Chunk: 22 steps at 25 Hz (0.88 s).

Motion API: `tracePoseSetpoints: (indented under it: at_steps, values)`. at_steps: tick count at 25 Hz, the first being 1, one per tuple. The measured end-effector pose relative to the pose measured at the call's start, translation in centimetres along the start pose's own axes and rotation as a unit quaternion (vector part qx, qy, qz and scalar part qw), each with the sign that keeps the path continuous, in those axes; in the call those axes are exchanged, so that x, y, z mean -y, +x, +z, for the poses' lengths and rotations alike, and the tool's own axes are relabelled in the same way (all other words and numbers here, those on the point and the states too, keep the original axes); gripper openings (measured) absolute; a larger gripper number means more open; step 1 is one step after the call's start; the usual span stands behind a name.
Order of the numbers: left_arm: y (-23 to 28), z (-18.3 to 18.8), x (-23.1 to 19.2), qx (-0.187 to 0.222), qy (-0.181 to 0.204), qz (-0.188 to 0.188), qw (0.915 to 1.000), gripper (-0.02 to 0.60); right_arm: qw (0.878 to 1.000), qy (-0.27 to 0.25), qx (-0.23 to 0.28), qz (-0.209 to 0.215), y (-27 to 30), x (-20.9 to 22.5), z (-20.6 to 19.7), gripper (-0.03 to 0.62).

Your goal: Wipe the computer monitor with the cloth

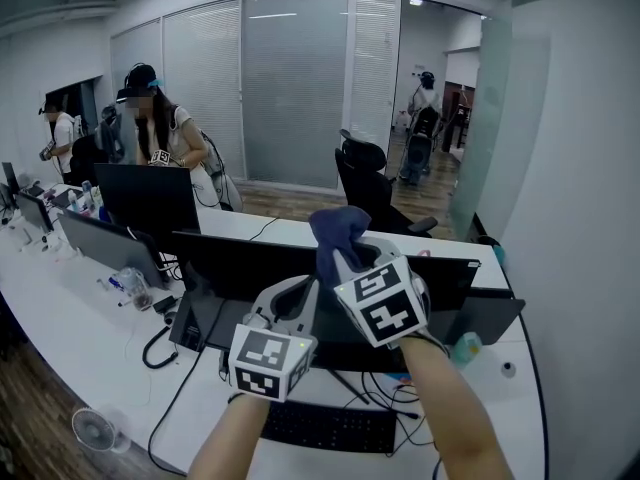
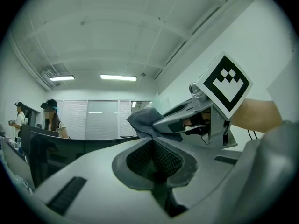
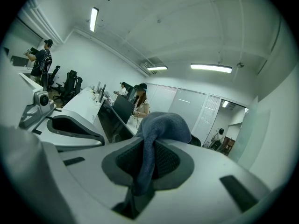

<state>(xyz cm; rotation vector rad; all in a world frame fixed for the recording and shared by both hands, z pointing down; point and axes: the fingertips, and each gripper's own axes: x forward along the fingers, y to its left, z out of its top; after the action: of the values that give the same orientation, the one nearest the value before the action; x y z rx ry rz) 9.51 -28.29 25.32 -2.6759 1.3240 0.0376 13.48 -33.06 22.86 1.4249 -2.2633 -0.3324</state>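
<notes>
Here the right gripper [image 1: 345, 266] pinches the cloth [image 3: 161, 125]; the left gripper [image 2: 153, 158] seems pressed together, empty.

Even, cool light from ceiling tubes [image 3: 211, 68] overhead, pretty bright, and the shadows are soft. Both gripper views are heavy fisheye with black corners and bent walls; stuff right at the lens goes mushy. Monitor [image 1: 230, 263] just reads flat black.

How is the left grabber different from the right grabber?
The right gripper pinches the blue-grey cloth between its jaws; the left gripper has nothing between its jaws. In the head view the right gripper is held higher than the left gripper. Both have their jaws closed, both carry a black-and-white marker cube, and both are held near the dark monitor.
</notes>
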Motion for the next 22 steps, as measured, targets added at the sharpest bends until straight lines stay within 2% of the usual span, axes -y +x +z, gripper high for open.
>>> tracePoseSetpoints:
  at_steps: [22]
  values:
    - [3.0,0.7,6.3,0.006,0.004,-0.022,0.9997,0.008,1.0,-0.004,-0.012,-0.018,-3.9,4.7,-3.2,0.057]
